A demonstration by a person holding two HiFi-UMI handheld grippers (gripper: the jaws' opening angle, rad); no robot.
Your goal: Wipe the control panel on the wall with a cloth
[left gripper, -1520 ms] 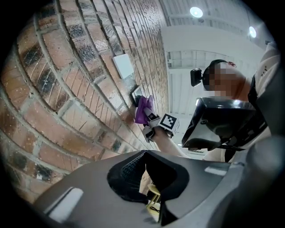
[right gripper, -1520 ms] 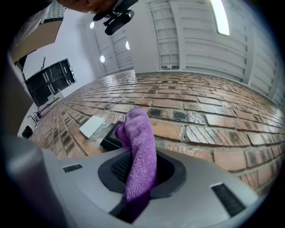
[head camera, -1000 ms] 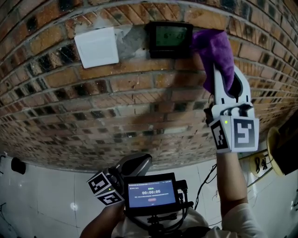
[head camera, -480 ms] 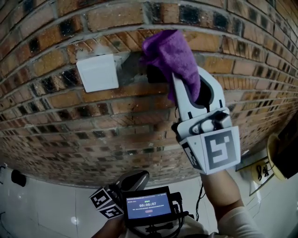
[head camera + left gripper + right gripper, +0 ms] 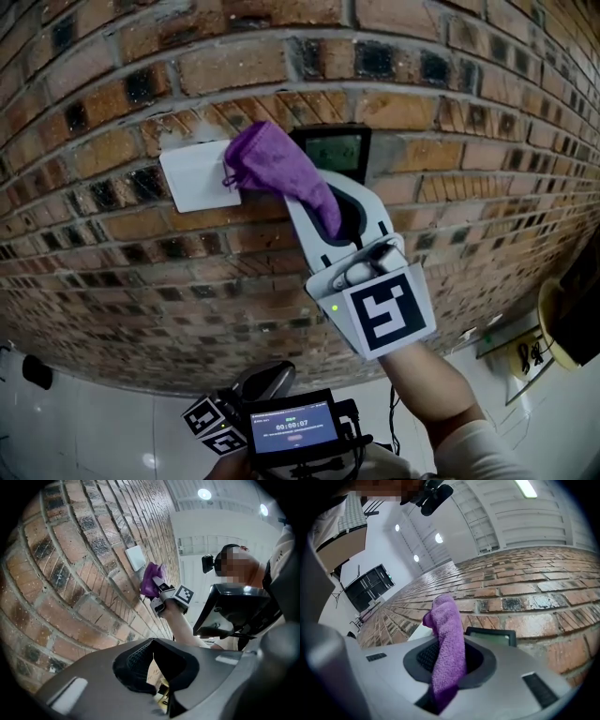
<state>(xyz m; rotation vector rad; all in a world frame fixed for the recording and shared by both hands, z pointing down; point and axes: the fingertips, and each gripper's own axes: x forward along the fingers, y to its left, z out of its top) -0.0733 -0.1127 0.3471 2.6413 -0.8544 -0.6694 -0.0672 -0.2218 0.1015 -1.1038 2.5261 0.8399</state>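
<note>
Cloth [image 5: 279, 172]: I held it clenched in right gripper [image 5: 311, 202], pressed at panel [image 5: 332, 150] nine o'clock edge to wipe; left gripper [image 5: 157, 688] closed, empty.

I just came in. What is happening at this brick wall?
A person holds a gripper in each hand. The right gripper has a purple cloth clamped in its tongs and holds it against the brick wall. The cloth sits at the left edge of the dark control panel, partly over a white cover plate. The panel's screen is uncovered. The left gripper hangs low, with nothing in its tongs.
</note>
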